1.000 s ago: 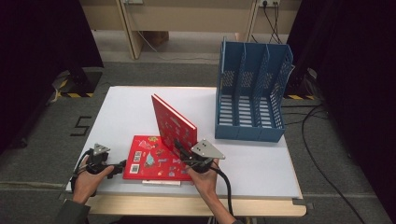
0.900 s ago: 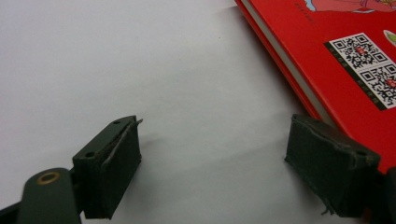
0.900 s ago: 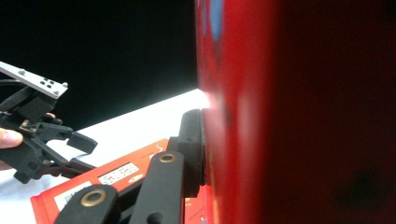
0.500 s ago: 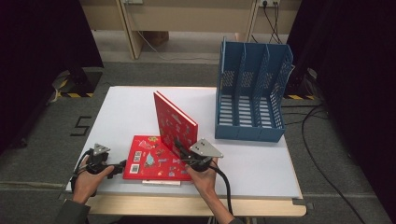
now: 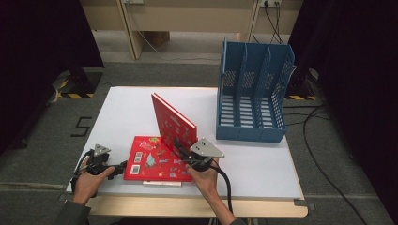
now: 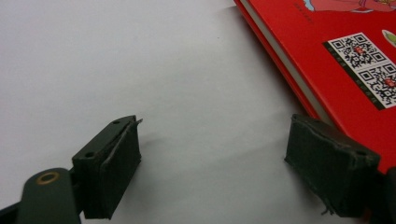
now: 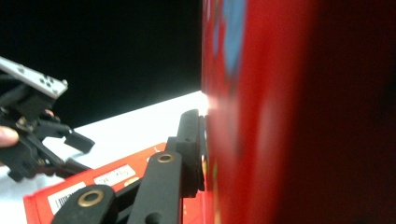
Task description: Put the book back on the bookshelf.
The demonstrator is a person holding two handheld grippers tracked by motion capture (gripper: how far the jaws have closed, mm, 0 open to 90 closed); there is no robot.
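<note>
We see the right gripper [image 5: 180, 149] clamping the raised red book [image 5: 172, 123], jaws apparently just eased slightly; the left gripper [image 6: 224, 163] rests open beside the flat red book [image 6: 345, 60].

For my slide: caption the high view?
Right claw holds a red book upright over another; left claw open beside it.

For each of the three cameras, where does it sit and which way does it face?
High view: above the person's side, looking forward and down on the table; both forearms show.
Left gripper view: on the left tool, looking along its open jaws at the flat book.
Right gripper view: on the right tool, pressed against the upright book.
Shared: the flat book appears in both tool views.
</note>
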